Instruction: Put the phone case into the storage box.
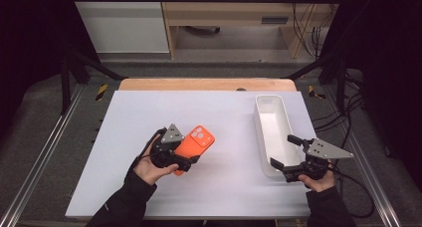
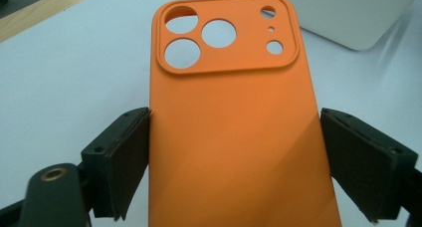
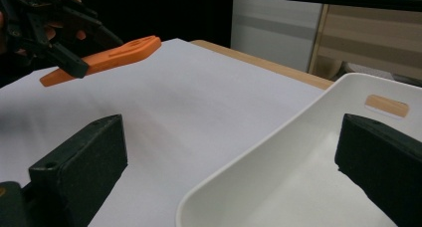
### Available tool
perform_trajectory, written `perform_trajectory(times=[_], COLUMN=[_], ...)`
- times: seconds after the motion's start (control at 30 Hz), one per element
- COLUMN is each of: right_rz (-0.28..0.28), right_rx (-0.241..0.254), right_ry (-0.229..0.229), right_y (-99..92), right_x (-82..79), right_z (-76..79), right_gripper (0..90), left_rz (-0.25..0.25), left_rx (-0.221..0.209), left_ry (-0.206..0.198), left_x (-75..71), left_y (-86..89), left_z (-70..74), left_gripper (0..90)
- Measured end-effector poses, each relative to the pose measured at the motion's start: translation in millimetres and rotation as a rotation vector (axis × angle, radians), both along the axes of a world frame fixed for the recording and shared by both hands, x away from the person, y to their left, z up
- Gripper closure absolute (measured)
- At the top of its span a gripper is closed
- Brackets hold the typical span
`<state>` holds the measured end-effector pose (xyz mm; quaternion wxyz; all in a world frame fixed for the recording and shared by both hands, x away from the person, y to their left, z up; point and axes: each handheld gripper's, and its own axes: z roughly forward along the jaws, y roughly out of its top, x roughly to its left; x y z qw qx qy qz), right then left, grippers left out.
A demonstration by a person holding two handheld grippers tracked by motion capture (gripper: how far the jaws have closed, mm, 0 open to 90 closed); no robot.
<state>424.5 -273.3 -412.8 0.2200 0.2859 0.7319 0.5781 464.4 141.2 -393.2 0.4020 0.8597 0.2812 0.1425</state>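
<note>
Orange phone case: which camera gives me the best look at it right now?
The left gripper view: the orange phone case sits large and sharp between the left gripper jaws, camera cutouts clear. The high view shows it small, partly under that gripper. The right gripper view shows it edge-on and far off, lifted off the table.

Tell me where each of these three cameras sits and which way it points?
High view: above the person's side, looking forward and down on the white table; forearms, left gripper and right gripper show.
Left gripper view: rides the left gripper, looking along its jaws, which clasp the orange silicone phone case.
Right gripper view: rides the right gripper, looking across the table; its open jaws straddle the rim of the long white plastic tray.
Shared: the right gripper view also shows the case, lifted off the table.
</note>
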Motion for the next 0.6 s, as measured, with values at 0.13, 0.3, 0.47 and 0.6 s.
perform_trajectory(times=[0.13,0.3,0.47,0.6], right_rz=[0.033,0.068,0.105,0.131], right_rx=[-0.023,-0.04,-0.074,-0.094], right_ry=[-0.001,0.0,0.001,0.0], right_y=[7.7,14.9,24.8,32.6], right_x=[-0.9,-2.0,-2.6,-3.6], right_z=[2.4,4.3,4.7,5.3], right_gripper=[0.6,0.7,0.8,0.8], left_rz=[-0.024,-0.055,-0.09,-0.131], left_rx=[0.003,0.01,0.024,0.041], left_ry=[-0.001,-0.004,-0.01,-0.022], left_x=[-1.7,-4.1,-7.8,-12.5], left_y=[-2.7,-5.3,-10.3,-16.1], left_z=[0.1,1.5,2.8,3.4], left_gripper=[14.6,14.6,14.6,14.6])
